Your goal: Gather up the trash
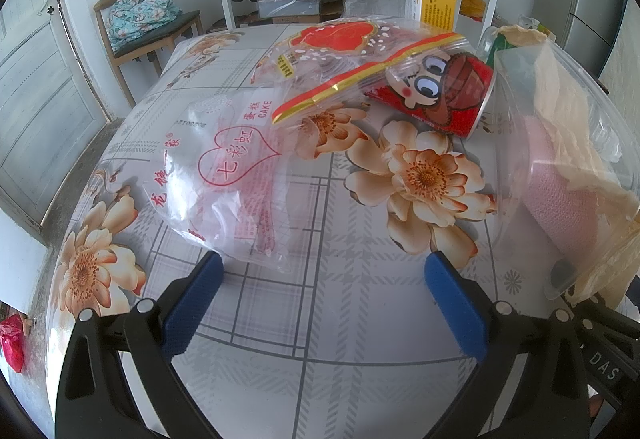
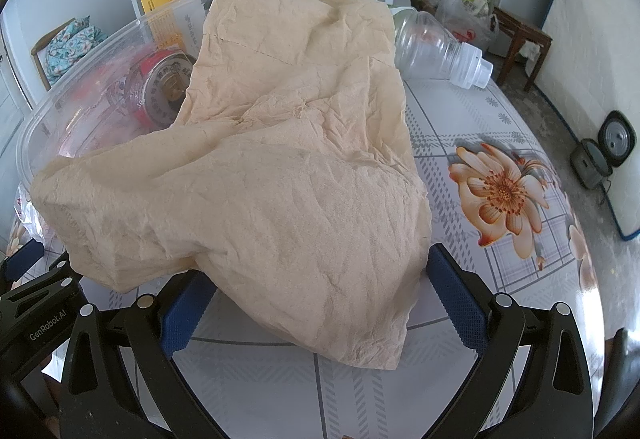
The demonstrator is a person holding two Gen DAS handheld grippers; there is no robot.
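Bright even daylight, soft shadows, glare on the tablecloth [image 2: 576, 291], fisheye-bent, vignetted edges

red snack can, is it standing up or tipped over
Tipped over. The red snack can lies on its side on the floral tablecloth, its cartoon face sideways and its round end facing right toward the clear plastic container.

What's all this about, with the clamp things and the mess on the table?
A person holding a two-finger gripper in each hand is clearing trash off a flowered table. The left gripper is open, pointed at a clear cake bag; a red can lies further back. The right gripper is open around the hanging end of a crumpled tan paper draped over a clear plastic tub. An empty bottle lies behind.
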